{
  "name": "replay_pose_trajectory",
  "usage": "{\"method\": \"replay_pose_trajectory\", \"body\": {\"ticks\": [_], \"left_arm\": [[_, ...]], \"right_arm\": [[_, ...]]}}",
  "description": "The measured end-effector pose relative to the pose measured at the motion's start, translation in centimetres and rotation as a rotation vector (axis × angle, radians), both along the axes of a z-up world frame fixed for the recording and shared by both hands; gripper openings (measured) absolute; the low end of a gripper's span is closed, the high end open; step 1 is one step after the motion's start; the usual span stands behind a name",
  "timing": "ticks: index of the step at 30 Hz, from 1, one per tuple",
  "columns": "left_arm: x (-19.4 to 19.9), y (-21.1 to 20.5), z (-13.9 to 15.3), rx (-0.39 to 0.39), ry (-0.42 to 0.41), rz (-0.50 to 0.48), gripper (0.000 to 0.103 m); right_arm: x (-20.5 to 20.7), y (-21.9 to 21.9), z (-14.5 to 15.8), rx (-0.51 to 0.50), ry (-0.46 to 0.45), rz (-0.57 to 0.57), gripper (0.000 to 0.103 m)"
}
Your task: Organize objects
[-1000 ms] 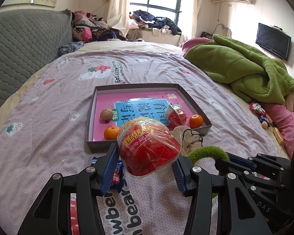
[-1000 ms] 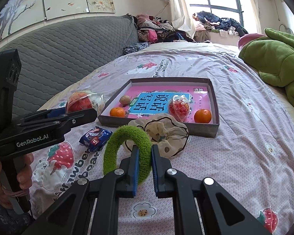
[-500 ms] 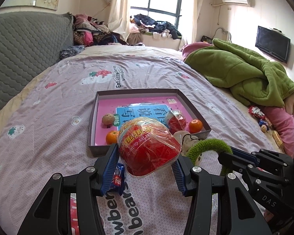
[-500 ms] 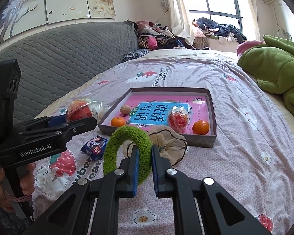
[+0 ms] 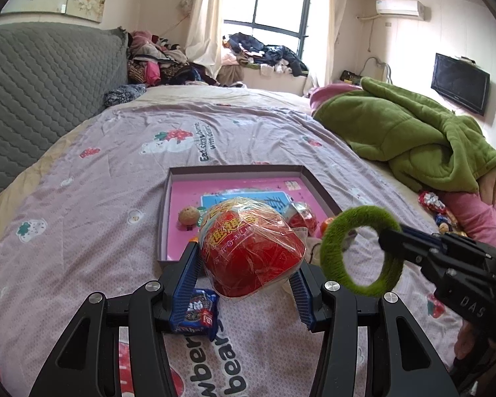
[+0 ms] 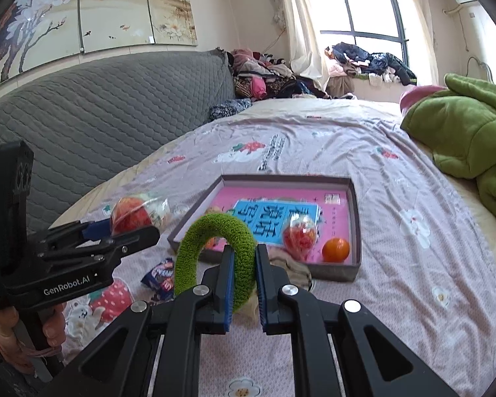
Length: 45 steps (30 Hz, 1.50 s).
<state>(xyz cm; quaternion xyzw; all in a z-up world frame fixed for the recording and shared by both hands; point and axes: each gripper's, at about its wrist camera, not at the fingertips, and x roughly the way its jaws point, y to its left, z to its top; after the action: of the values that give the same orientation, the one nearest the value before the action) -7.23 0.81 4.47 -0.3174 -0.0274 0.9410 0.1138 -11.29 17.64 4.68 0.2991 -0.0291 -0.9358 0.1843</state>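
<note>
Your left gripper (image 5: 248, 284) clamps a red snack bag (image 5: 249, 248) wrapped in clear plastic, its blue-padded fingers (image 5: 186, 276) pressed to either side, and holds it in the air above the lilac bedspread (image 5: 92, 205), just short of the near rim of the shallow box (image 5: 163, 218). Your right gripper (image 6: 243, 278) pinches a fuzzy green ring (image 6: 215, 248) by its right side, jaws narrowed onto the band; from the left wrist view the ring (image 5: 360, 251) stands upright in the air beside the snack bag.

Inside the box, on its pink liner with a blue printed panel, lie an orange (image 6: 336, 249) at the near right corner, a smaller wrapped red snack (image 6: 299, 236) just beside it, and a brown walnut-like ball (image 5: 187, 215) at the left side. A beige scrunchie (image 6: 291, 268) sits on the bedspread against the box's near wall. A blue biscuit packet (image 5: 196, 311) lies on the bedspread under your left gripper. A green blanket (image 5: 410, 142) is heaped to the right.
</note>
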Motion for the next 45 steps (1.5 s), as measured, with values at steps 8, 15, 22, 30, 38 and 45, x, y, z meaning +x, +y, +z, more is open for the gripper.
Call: {"method": "replay_pose_trajectory", "body": {"ticks": [8,15,22,30,38,45], "left_arm": [[-0.7,-0.6,0.5,-0.008,0.011,0.012,0.053],[-1.8,-0.6,0.9,-0.031,0.018,0.009,0.053],[-3.3,-1.4,1.2,-0.041,0.025,0.030,0.053],[-5.8,-1.6,1.8,-0.054,0.046,0.040,0.053],[-8.5,-2.2,1.5,-0.060,0.055,0.051,0.054],[-10.8,-3.3,0.3,-0.048,0.035,0.070,0.053]], "right_arm": [[-1.1,0.6,1.3,-0.021,0.018,-0.004,0.012],[-2.8,1.3,2.0,-0.025,0.018,-0.017,0.012],[-4.8,1.7,2.8,-0.027,0.036,-0.027,0.012],[-6.3,0.9,3.1,-0.016,0.058,-0.015,0.012],[-8.0,0.5,2.4,-0.021,0.053,-0.012,0.012],[-9.4,-0.2,1.2,-0.017,0.036,-0.013,0.012]]}}
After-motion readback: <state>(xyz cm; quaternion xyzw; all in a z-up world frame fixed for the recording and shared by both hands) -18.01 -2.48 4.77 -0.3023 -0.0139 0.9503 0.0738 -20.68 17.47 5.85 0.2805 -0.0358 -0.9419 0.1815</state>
